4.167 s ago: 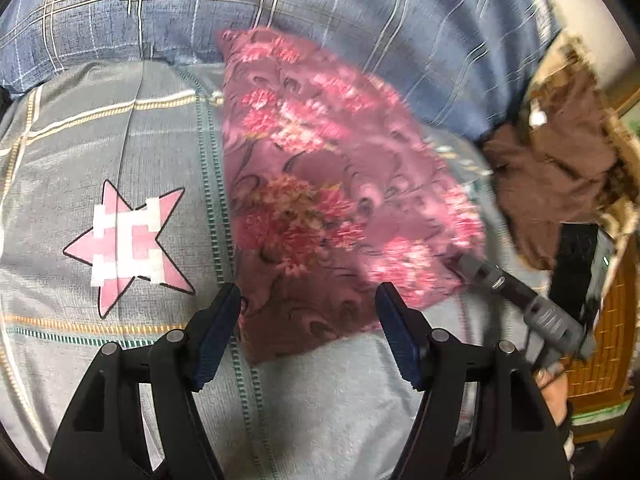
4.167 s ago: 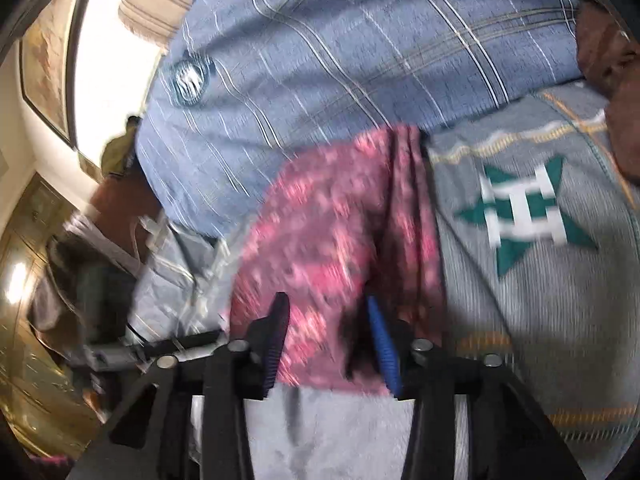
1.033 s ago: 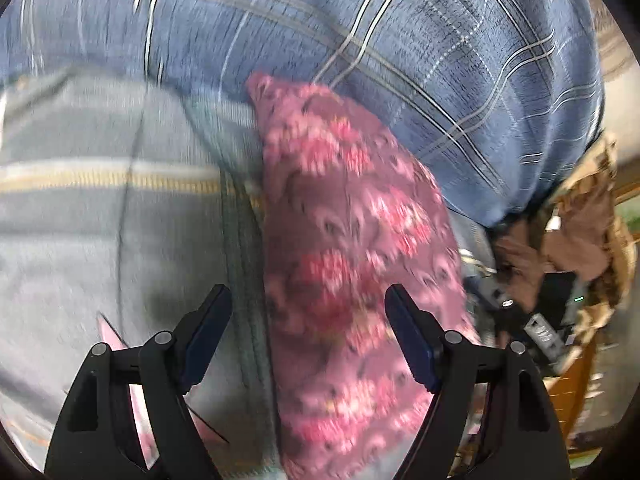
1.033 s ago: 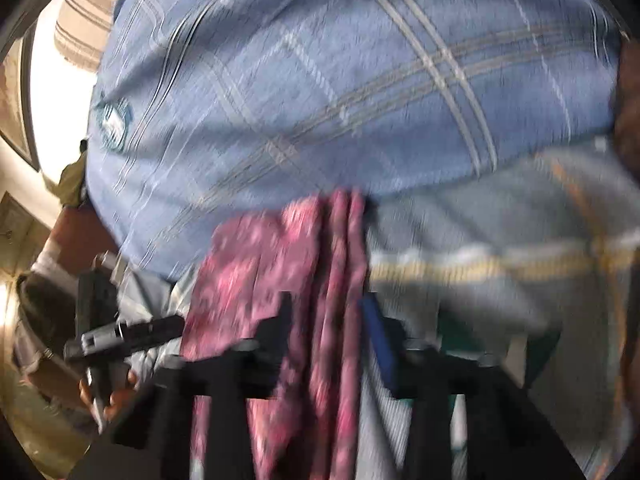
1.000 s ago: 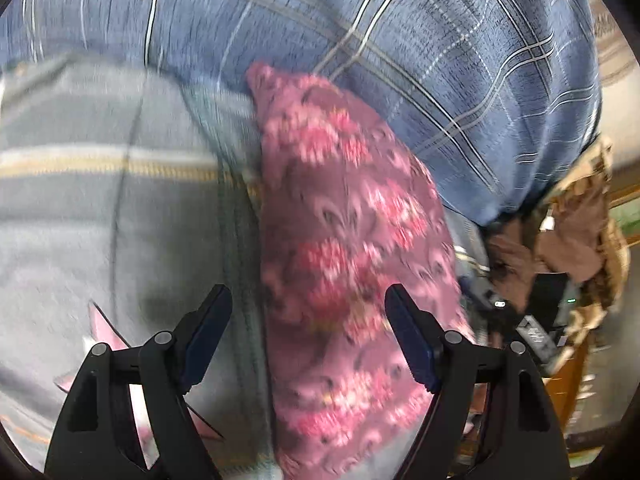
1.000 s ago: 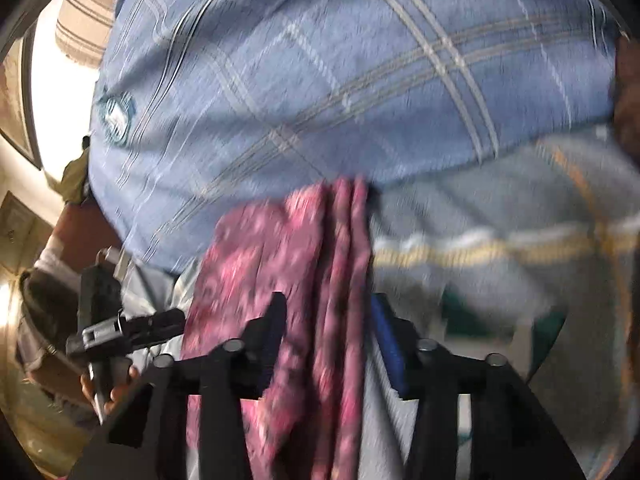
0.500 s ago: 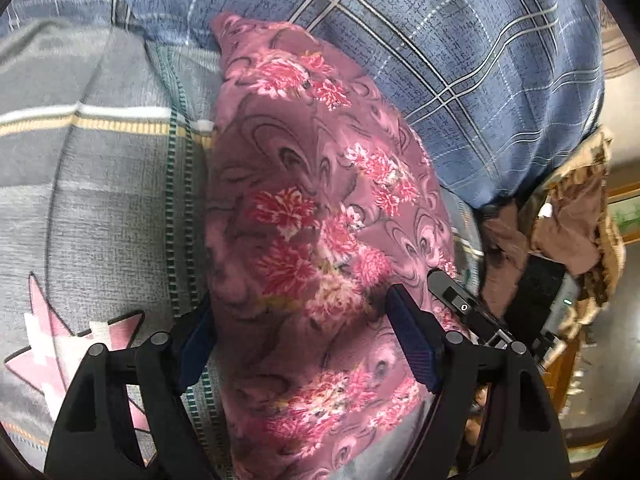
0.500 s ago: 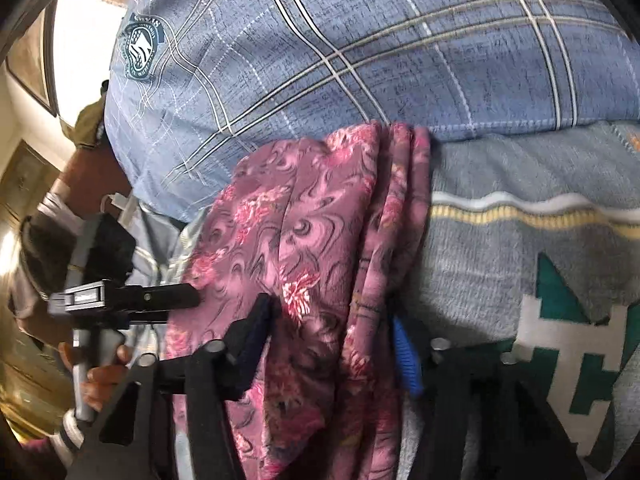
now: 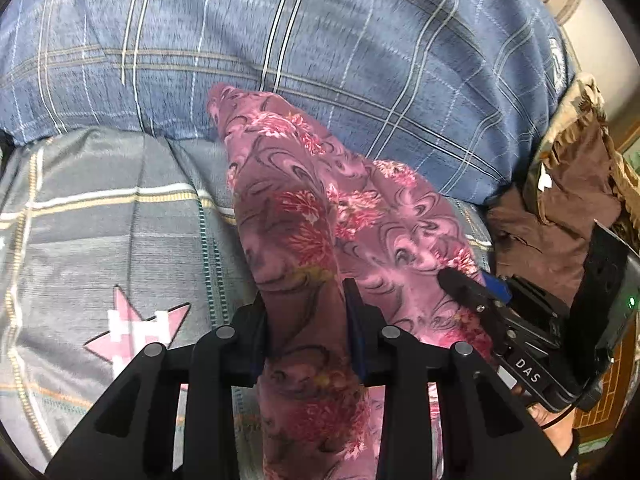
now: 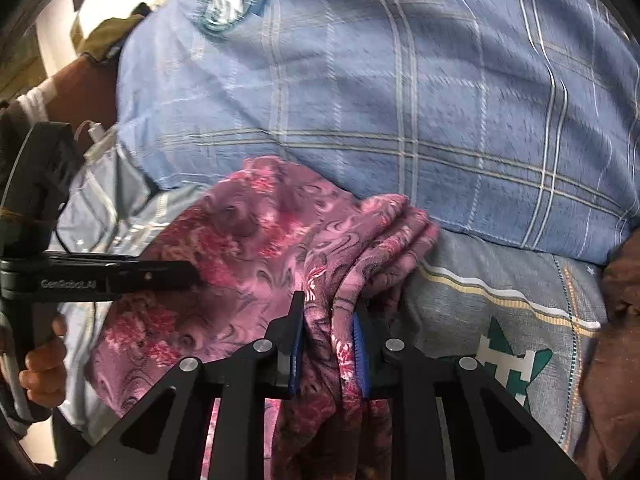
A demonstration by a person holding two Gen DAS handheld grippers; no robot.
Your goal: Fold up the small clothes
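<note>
Both grippers clamped on the same pink flowered cloth (image 9: 308, 216), lying on the bed (image 9: 100, 216) up against the blue checked pillow (image 9: 320, 60) at the bed's far edge. Left gripper (image 9: 306, 308) pinching a gathered ridge of the fabric between its pads, the cloth running down through the narrow gap and under the frame. Right gripper (image 10: 328, 320) squeezed on a bunch of layered folds (image 10: 344, 264) at the cloth's other side, jaws nearly together with several thicknesses between them. Held at two points like this, probably to lift the piece off the bedspread and carry or double it over as one — a single pinch would likely let the loose, slippery layers slide apart.

Far end of the cloth touching the pillow, tucked into the crease where pillow meets bedspread; little room left to push further that way. Pink star patch (image 9: 136, 328) on the bedspread just beside the left gripper, green star patch (image 10: 516, 360) near the right one — flat printed marks, no obstacle. Brown clothes (image 9: 560, 216) heaped at the bed's right edge, near the right gripper's body, apart from the pink cloth but close enough to snag on a wide swing.
</note>
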